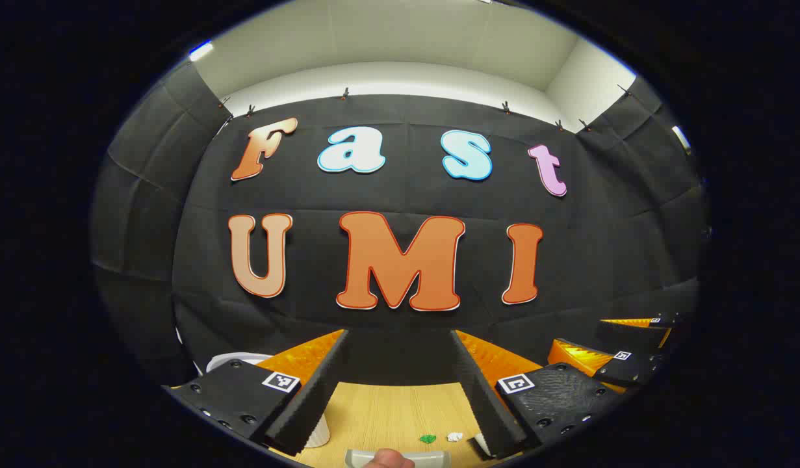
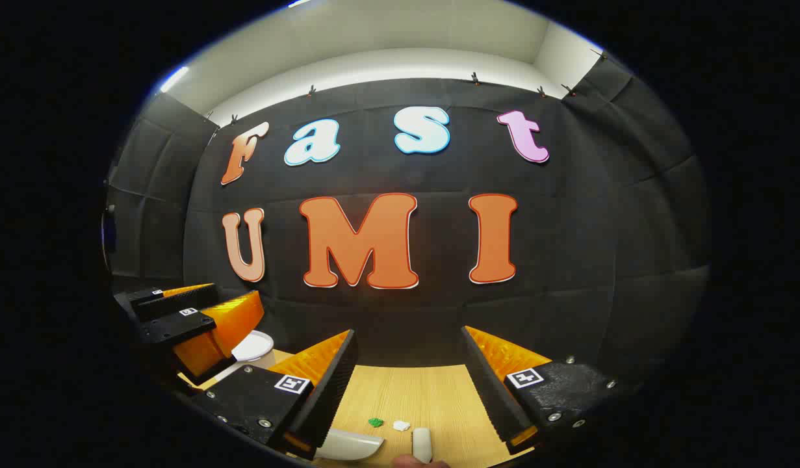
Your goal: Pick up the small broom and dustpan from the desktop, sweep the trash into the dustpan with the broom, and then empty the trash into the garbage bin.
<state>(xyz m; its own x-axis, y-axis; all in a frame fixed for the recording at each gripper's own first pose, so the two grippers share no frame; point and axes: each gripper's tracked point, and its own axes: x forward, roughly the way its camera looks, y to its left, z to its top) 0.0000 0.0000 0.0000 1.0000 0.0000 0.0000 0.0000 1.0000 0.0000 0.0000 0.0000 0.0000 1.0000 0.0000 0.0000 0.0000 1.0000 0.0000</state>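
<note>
**Both grippers held spread above the desktop, trash and tools low at the near edge**

The trash lies on the wooden desktop [image 2: 412, 396]: a green scrap [image 2: 375, 422] and a white scrap [image 2: 401, 426] just beside each other, between the right gripper's fingers in the right gripper view. In the left gripper view the same green scrap [image 1: 427, 439] and white scrap [image 1: 454, 437] sit near the lower edge of the desktop [image 1: 393, 406].

A pale, curved white piece [image 2: 348, 444], probably the dustpan, rests at the near edge of the desk, partly under the tip of one finger in the picture. Beside it stands a small white rounded handle-like piece [image 2: 422, 444], possibly the broom, though too little of it shows to be sure. In the left gripper view a grey rim [image 1: 400, 457] lies at the very bottom; what it belongs to cannot be told.

A white bin [image 2: 253, 346] stands at the desk's far left corner; its rim [image 1: 237, 359] peeks over one finger in the left gripper view.

The right gripper [image 2: 409, 383] is spread wide, holding nothing. The left gripper [image 1: 400, 383] is likewise spread and empty. Each shows beside the other at the view's edge.

No readable writing shows on the tools; the fingers carry small black-and-white square markers.
</note>
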